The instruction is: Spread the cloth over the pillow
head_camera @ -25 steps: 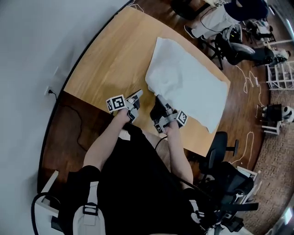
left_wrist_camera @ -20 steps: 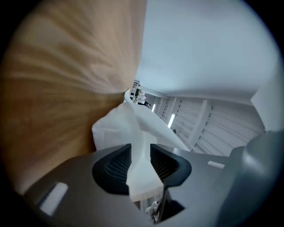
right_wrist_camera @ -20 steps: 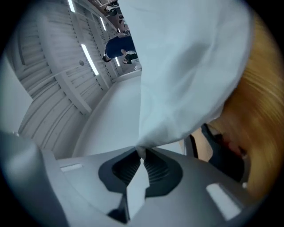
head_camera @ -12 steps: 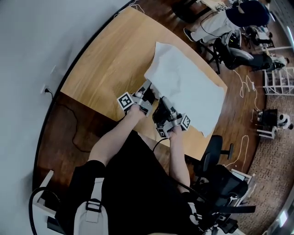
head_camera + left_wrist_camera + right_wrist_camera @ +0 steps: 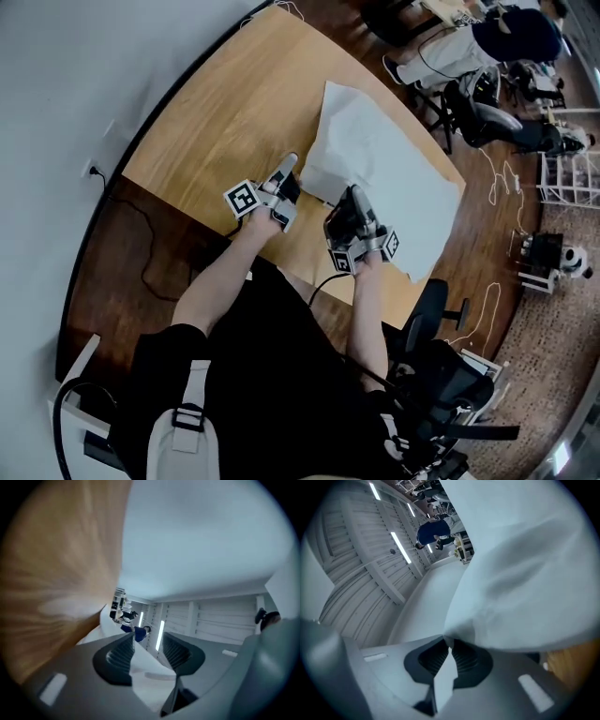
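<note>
A white cloth [image 5: 394, 178] lies spread across the right half of the wooden table [image 5: 225, 112], and it covers any pillow beneath it. My left gripper [image 5: 288, 172] is at the cloth's near left corner. In the left gripper view its jaws [image 5: 149, 644] are opening, with a strip of cloth [image 5: 201, 536] loose in the gap. My right gripper [image 5: 352, 199] is at the cloth's near edge. In the right gripper view it [image 5: 450, 648] is shut on a fold of cloth [image 5: 525, 573] that rises from its pads.
A grey wall with an outlet [image 5: 94, 169] curves along the table's left side. People sit on office chairs [image 5: 487, 103] beyond the far right corner. A black swivel chair [image 5: 436, 305] stands on the wood floor at the near right, among cables.
My left gripper has moved from bare table up to the cloth's near left corner. The right gripper has shifted slightly right with the edge. The crumpled near corner now lies flatter.
</note>
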